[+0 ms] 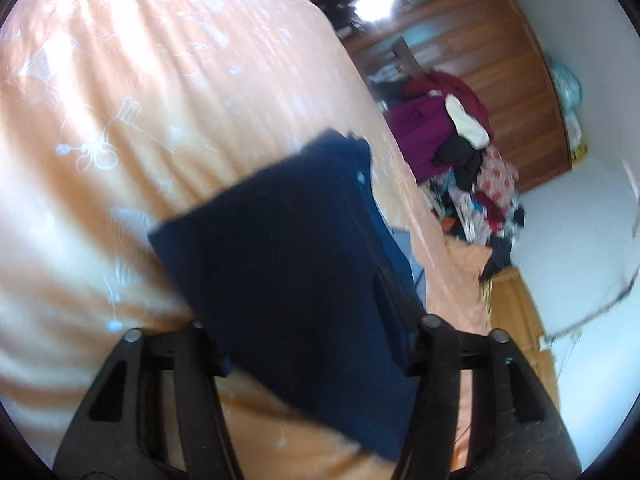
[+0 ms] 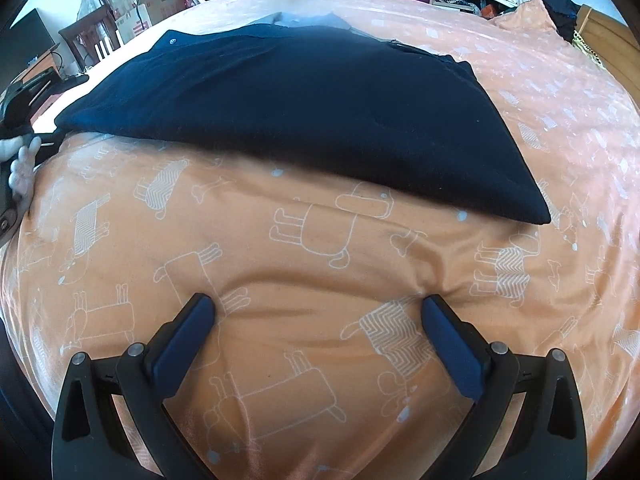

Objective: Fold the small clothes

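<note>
Covering the bed, orange dog-print bedspread point(image 2: 320, 240)

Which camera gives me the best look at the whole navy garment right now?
The right wrist view: the navy garment lies sharp and complete, spread on the orange bedcover. The left wrist view is blurred, and the left gripper hides the garment's near edge.
</note>
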`<state>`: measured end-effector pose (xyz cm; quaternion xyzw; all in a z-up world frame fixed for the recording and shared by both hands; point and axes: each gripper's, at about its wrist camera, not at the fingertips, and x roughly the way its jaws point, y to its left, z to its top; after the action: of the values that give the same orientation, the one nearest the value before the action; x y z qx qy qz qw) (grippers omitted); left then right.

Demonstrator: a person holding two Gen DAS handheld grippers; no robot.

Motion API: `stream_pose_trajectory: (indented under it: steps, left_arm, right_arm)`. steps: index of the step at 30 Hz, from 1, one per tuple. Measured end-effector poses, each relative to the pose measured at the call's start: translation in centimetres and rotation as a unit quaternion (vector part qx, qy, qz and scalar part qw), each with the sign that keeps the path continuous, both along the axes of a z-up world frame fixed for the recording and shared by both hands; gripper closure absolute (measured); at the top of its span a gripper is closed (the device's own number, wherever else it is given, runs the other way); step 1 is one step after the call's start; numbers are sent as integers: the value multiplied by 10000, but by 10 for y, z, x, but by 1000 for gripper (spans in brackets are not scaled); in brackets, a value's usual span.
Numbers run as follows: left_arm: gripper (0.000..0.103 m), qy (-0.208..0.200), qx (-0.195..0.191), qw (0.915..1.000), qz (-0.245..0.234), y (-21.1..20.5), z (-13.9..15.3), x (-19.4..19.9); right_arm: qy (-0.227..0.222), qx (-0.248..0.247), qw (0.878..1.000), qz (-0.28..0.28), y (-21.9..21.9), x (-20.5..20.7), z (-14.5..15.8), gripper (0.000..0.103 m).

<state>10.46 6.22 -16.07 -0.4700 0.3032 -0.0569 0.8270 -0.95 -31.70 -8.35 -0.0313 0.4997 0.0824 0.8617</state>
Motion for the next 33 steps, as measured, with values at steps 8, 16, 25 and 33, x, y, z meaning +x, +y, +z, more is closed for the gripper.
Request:
stream_pose_trajectory:
  steps: [8,16,25,33]
  left_arm:
    - [70,27,-73,10000,-52,0,-4,2]
    - [101,-542,983,9926,-451,-22,39,0]
    - [101,-894,2801,9503,-1019,-75,64,0]
    - [99,-1186,3733,9034,-1743,-129,67,4]
  right_arm:
    - [281,-387,9983,344,18,-1,31,14]
    - [-406,686,9916,1015,67,43,131,43]
    - [670,1422,9599,2322,213,259,166,31]
    - [2071,903,9438,2412,307,343,120,31]
